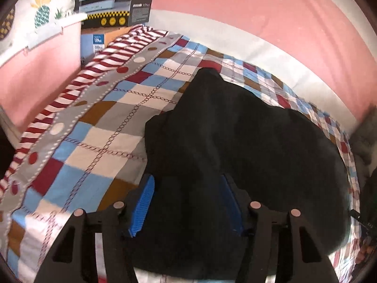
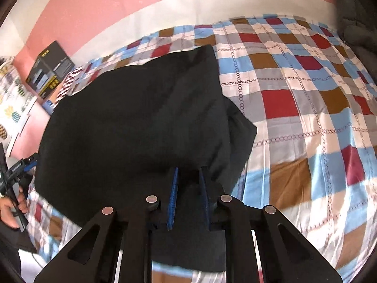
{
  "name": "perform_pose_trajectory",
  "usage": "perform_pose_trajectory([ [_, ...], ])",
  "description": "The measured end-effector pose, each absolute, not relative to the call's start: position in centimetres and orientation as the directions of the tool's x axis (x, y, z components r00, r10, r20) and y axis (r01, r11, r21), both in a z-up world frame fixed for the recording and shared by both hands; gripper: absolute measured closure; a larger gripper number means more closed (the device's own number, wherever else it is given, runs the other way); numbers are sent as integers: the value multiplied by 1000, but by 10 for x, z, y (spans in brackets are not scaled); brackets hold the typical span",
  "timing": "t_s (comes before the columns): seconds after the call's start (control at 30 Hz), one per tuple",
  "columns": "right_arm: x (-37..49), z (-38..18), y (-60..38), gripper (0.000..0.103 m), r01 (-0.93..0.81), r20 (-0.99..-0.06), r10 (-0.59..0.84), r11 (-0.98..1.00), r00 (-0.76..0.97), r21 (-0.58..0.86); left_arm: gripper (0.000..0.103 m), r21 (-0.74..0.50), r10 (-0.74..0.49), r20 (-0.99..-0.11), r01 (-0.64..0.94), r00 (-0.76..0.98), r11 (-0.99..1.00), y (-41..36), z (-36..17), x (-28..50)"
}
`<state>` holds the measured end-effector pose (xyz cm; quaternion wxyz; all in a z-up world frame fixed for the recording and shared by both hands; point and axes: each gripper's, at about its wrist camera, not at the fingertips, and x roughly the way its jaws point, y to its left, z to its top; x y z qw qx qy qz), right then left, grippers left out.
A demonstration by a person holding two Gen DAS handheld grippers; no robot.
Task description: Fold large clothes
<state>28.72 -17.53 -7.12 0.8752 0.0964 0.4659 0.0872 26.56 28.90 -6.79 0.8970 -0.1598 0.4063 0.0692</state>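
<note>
A black garment [image 1: 235, 129] lies in a bulky heap on the checked bedsheet [image 1: 94, 141]. My left gripper [image 1: 187, 179] stands over its near edge, jaws wide apart. A thick bunch of the black cloth fills the gap, and the ribbed face of the left blue pad [image 1: 141, 205] still shows bare. In the right wrist view the same garment [image 2: 141, 108] spreads left of centre on the sheet [image 2: 306, 94]. My right gripper [image 2: 188, 169] is shut on its near edge, with a thin fold of black cloth pinched between the blue pads [image 2: 173, 198].
A dark cardboard box [image 1: 113, 2] stands at the far left corner against the pink wall, also seen in the right wrist view [image 2: 50, 68]. A pineapple-print cloth [image 1: 40, 11] hangs beside it. A grey bundle [image 2: 358, 30] sits at the bed's far right. A hand [image 2: 11, 210] holds the other gripper.
</note>
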Motion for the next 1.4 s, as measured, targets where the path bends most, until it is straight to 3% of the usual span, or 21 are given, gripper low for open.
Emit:
perform_pose_trajectory([
  [0.27,211,-50,-157,82,-136,-780,270,963,565,234,43,-210,-11,-705,-194,709,958,242,-33,179],
  [0.33,194,-43,-152,78,-149,-773,271,962,574,227,43,-200,-5,-710,-196,704,960,229,-29,160],
  [0.4,177,-36,-148,62,-160,-760,272,962,590,221,43,-200,-5,-715,-197,699,960,217,-25,141],
  [0.47,160,-28,-143,58,-173,-747,276,961,605,215,43,-211,-20,-714,-187,700,959,205,-21,121],
  [0.93,50,-1,-113,57,-240,-711,254,963,656,123,41,-189,-36,-713,-143,700,971,133,-1,18],
  [1.4,-3,19,-102,57,-264,-663,229,963,713,48,37,-134,19,-687,-152,727,979,108,19,-30],
])
